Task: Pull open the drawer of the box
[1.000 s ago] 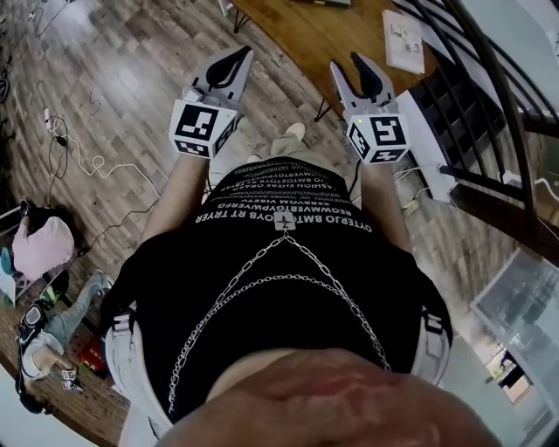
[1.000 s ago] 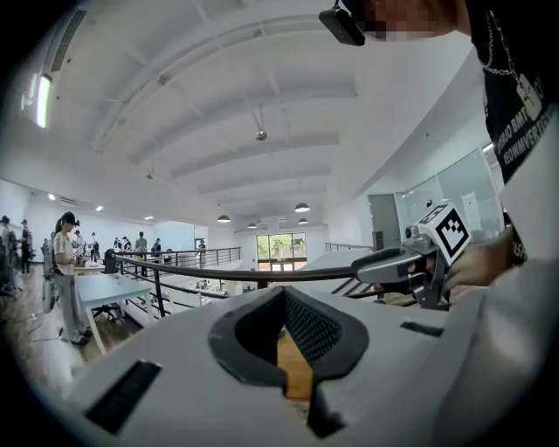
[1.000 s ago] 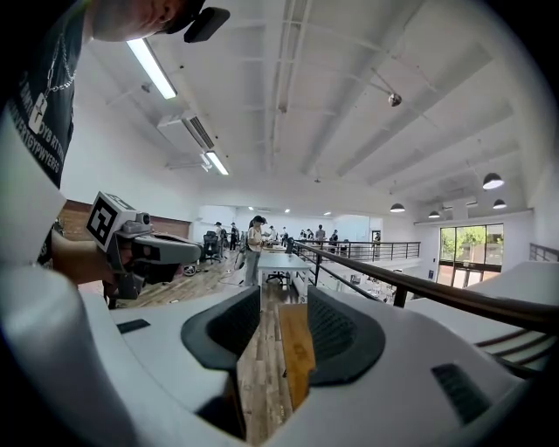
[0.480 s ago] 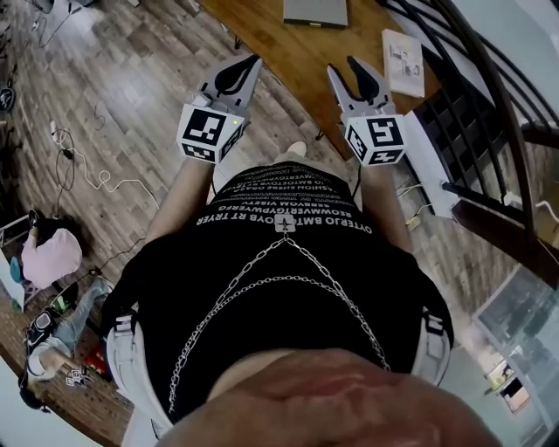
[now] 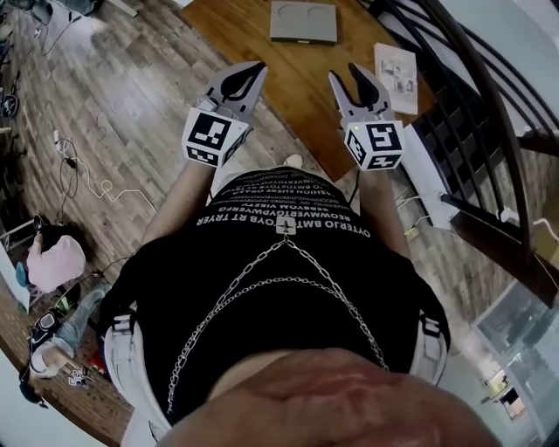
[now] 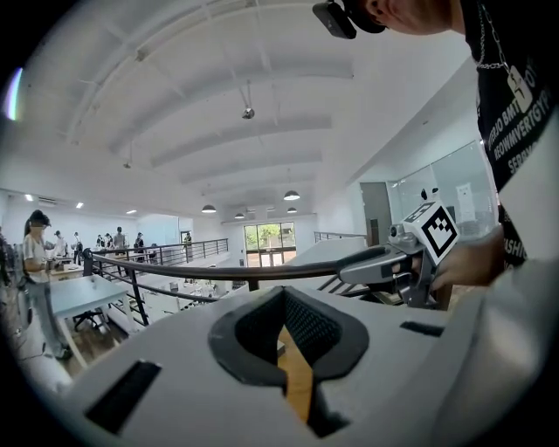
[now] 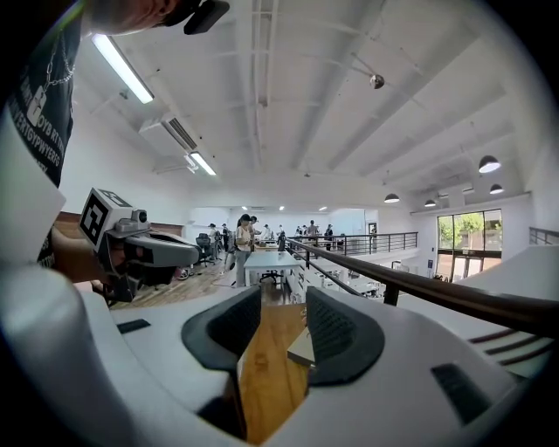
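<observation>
A flat grey box [image 5: 303, 22] lies on the wooden table [image 5: 288, 105] at the top of the head view. Both grippers are held out in front of the person's chest, short of the box and touching nothing. My left gripper [image 5: 254, 69] points toward the table's near left edge; in the left gripper view [image 6: 283, 301] its pads meet at the tips, with only a thin wedge of wood below. My right gripper [image 5: 348, 73] hangs over the table with its jaws apart and empty. Between those jaws [image 7: 281, 306] I see the tabletop and a flat grey slab [image 7: 302, 347] farther ahead.
A printed booklet [image 5: 396, 65] lies on the table to the right of the box. A dark stair railing [image 5: 489, 113] and a white unit [image 5: 424, 170] stand at the right. Cables [image 5: 87, 166] trail over the plank floor at the left, where people sit [image 5: 52, 262].
Both grippers have moved forward together toward the table. The grey box, cut off at the top edge before, is now fully in the head view.
</observation>
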`<action>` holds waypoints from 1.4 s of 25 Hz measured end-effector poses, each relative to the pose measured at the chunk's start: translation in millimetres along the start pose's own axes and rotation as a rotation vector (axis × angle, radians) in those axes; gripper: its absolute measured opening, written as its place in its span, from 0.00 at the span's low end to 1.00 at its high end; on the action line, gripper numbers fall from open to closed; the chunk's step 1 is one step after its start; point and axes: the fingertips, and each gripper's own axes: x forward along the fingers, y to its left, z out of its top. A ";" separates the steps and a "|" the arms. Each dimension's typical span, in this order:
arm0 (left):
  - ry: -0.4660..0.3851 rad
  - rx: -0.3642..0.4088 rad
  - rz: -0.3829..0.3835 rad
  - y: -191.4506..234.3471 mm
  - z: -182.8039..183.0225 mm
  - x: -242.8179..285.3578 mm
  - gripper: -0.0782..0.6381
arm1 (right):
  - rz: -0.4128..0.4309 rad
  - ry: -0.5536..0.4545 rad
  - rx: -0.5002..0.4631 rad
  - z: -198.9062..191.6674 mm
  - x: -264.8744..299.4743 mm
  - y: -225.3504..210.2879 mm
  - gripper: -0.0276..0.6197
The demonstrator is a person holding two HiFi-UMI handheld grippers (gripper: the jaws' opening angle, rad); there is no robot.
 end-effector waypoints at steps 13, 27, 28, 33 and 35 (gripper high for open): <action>0.021 0.010 -0.045 -32.0 5.5 53.6 0.12 | -0.027 0.022 0.053 -22.4 -15.8 -62.4 0.26; 0.024 -0.006 -0.083 -4.5 2.9 81.9 0.12 | -0.065 0.052 0.064 -28.7 10.9 -76.6 0.26; 0.025 -0.010 -0.090 -0.8 2.6 85.9 0.12 | -0.071 0.057 0.064 -29.1 14.7 -78.1 0.26; 0.009 -0.012 -0.144 10.9 3.5 109.5 0.12 | -0.107 0.092 0.085 -41.2 34.0 -89.5 0.26; 0.022 -0.016 -0.158 18.5 -1.9 118.5 0.12 | -0.117 0.107 0.098 -48.5 43.0 -93.5 0.25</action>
